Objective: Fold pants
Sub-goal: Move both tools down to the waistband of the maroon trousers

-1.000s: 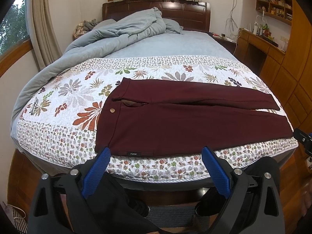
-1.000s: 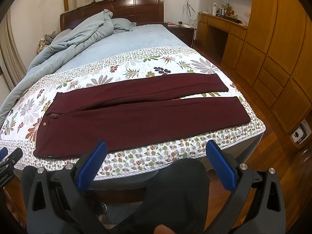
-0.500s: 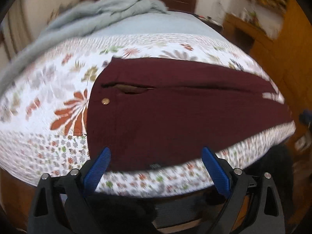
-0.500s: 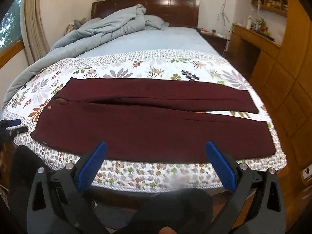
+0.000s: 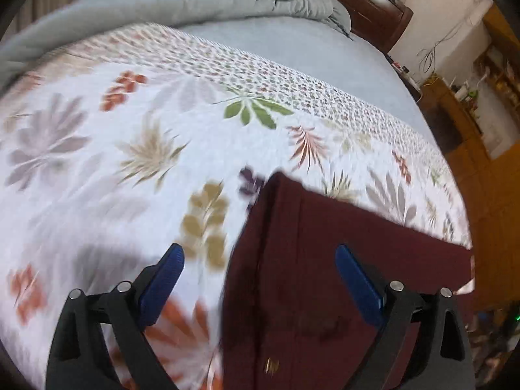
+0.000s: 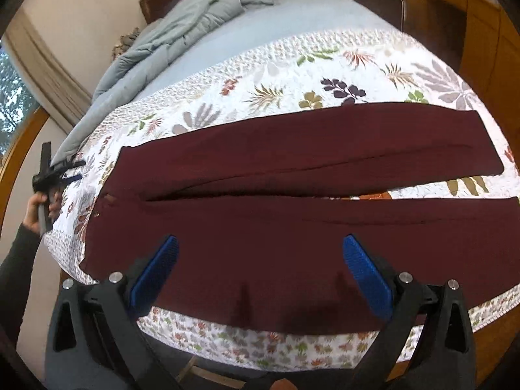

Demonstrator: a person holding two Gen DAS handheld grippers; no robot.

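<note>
Dark maroon pants (image 6: 292, 201) lie flat on the floral quilt (image 6: 325, 61), waistband to the left, both legs stretched right with a narrow gap between them. My right gripper (image 6: 260, 260) is open and empty, hovering above the near leg by the bed's front edge. My left gripper (image 5: 256, 269) is open and empty, low over the waistband end (image 5: 292, 243) of the pants, straddling its left edge. The left gripper also shows in the right wrist view (image 6: 48, 175), held in a hand at the bed's left side.
A rumpled grey-blue duvet (image 6: 182, 32) is piled at the head of the bed by the dark headboard. Wooden cabinets and a desk (image 6: 471, 9) line the right wall. The floral quilt (image 5: 130, 136) spreads left of the pants.
Both grippers have moved in over the bed. The left swung to the waistband end at the left side and dropped close; the right came nearer above the near leg.
</note>
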